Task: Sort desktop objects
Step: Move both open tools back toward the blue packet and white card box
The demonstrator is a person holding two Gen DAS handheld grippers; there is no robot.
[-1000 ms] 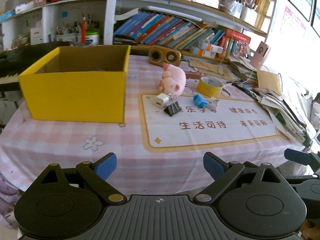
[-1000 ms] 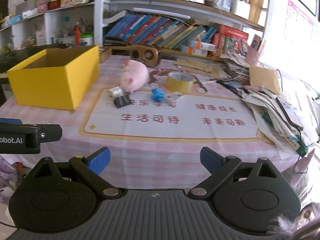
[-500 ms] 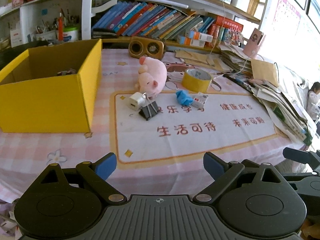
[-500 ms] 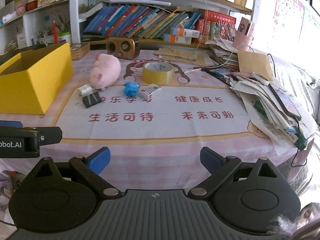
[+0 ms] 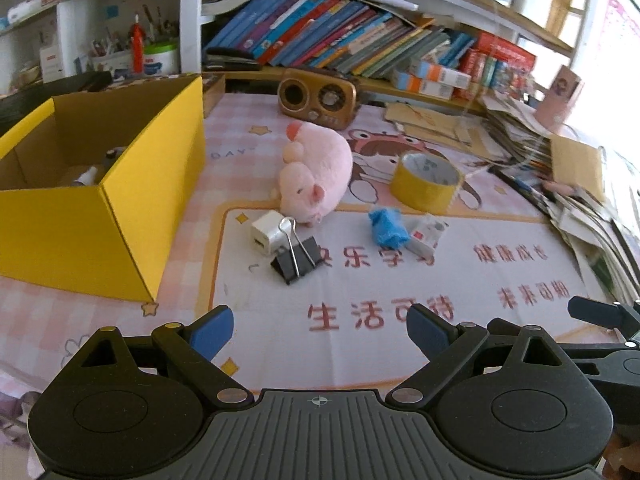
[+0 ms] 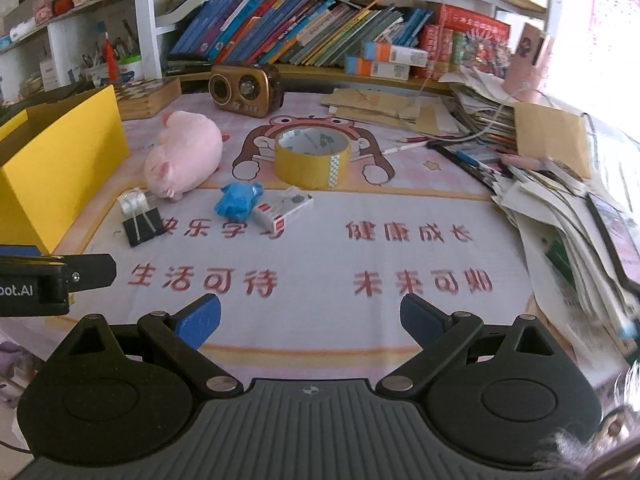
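A pink plush pig [image 5: 316,172] [image 6: 184,158] lies mid-table beside a yellow tape roll [image 5: 426,178] [image 6: 311,158]. In front of them sit a white charger cube [image 5: 266,236], a black binder clip [image 5: 298,262] [image 6: 140,226], a crumpled blue item [image 5: 386,226] [image 6: 237,200] and a small white packet [image 5: 428,236] [image 6: 286,210]. The open yellow box [image 5: 100,216] [image 6: 60,168] stands at the left with small items inside. My left gripper [image 5: 320,326] hovers open above the mat's near edge, holding nothing. The right gripper [image 6: 310,318] is open too, empty, to the right of the left one.
A brown retro radio [image 5: 318,98] [image 6: 246,90] stands behind the pig. Book-filled shelves [image 6: 304,40] line the back. Stacks of papers and envelopes [image 6: 560,184] crowd the table's right side. The printed mat [image 5: 400,280] has bare room in front of the objects.
Both grippers have moved forward over the table, so the objects and the yellow box look nearer and larger. Nothing on the table has shifted, and both stay open.
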